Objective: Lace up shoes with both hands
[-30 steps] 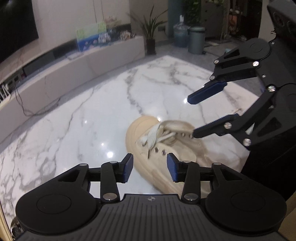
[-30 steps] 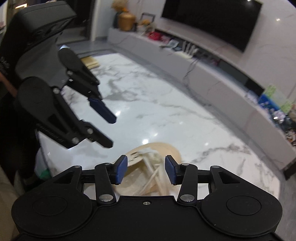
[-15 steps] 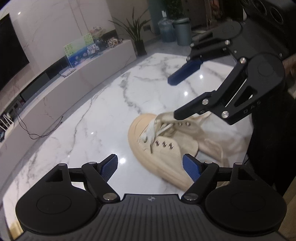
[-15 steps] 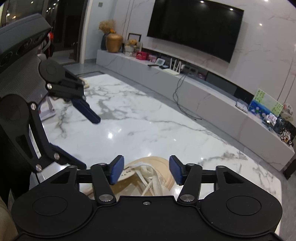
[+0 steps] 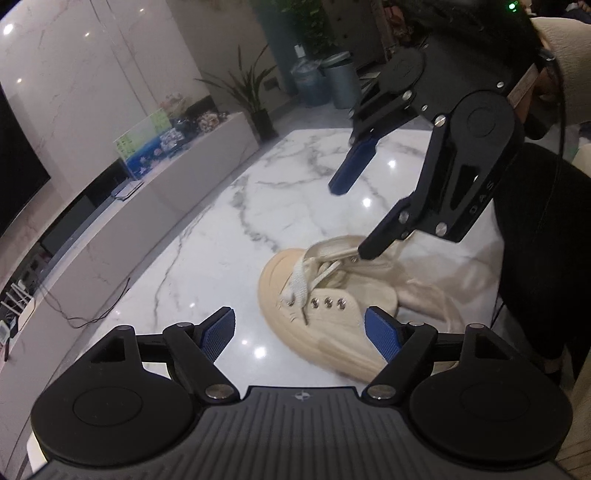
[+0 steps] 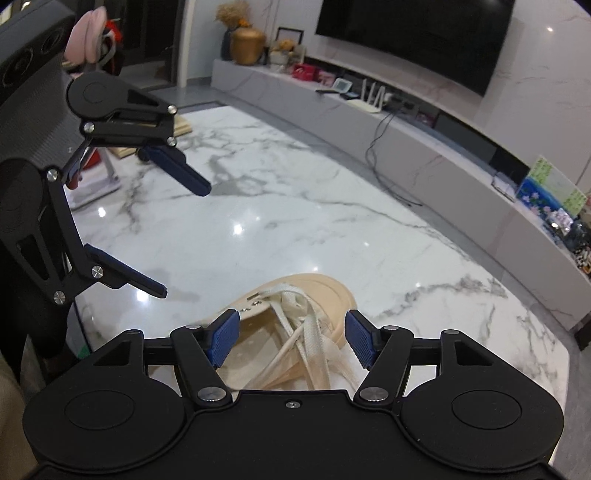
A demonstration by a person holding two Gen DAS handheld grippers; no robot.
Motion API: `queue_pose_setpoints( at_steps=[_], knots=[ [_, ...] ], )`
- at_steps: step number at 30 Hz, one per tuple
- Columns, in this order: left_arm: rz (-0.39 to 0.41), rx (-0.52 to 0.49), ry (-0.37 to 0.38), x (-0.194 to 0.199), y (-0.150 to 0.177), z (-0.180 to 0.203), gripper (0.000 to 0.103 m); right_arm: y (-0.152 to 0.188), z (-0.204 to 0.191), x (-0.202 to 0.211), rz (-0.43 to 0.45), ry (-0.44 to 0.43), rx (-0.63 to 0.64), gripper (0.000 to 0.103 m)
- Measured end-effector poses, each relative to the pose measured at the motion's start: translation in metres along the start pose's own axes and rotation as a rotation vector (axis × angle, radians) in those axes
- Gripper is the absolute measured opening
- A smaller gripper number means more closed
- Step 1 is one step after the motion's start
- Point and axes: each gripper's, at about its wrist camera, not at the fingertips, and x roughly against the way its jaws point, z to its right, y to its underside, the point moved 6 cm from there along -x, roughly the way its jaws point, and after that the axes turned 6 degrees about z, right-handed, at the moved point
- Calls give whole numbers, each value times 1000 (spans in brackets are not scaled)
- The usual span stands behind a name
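A beige canvas shoe lies on the white marble table, toe toward the table's middle, with loose cream laces tangled over its tongue. My left gripper is open, its blue pads on either side of the shoe's near side. My right gripper is open above the shoe and its laces. In the left wrist view the right gripper hangs over the shoe, its lower fingertip close to the lace. Neither gripper holds anything.
A long low grey TV bench runs beyond the table's far edge, with a black TV on the wall. A potted plant and bins stand past the table's end. The table edge lies close on the right.
Both grippers have opened wider. The left gripper has drawn back and risen a little. The right gripper has tilted up over the shoe's tongue.
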Motion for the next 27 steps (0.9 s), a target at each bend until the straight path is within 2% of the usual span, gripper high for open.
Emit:
queue_pose_setpoints(
  at_steps=[2, 8, 11, 13, 15, 20, 27],
  knots=[
    [-5, 11, 18, -2, -2, 2, 77, 1, 1, -1, -7, -12, 19, 61],
    [-27, 146, 66, -12, -9, -5, 76, 4, 5, -7, -44, -10, 70, 56],
    [-47, 172, 77, -19, -11, -6, 68, 1, 6, -9, -52, -42, 96, 45],
    [-70, 182, 92, -25, -11, -6, 61, -1, 5, -11, -57, -51, 124, 33],
    [-93, 190, 107, -31, -11, -5, 54, -4, 3, -13, -58, -68, 147, 30],
    [-152, 195, 128, -45, -7, -1, 39, -13, -3, -23, -69, -107, 246, 30],
    [-211, 226, 132, -59, 1, -3, 27, -18, -10, -42, -128, -165, 413, 30]
  ],
)
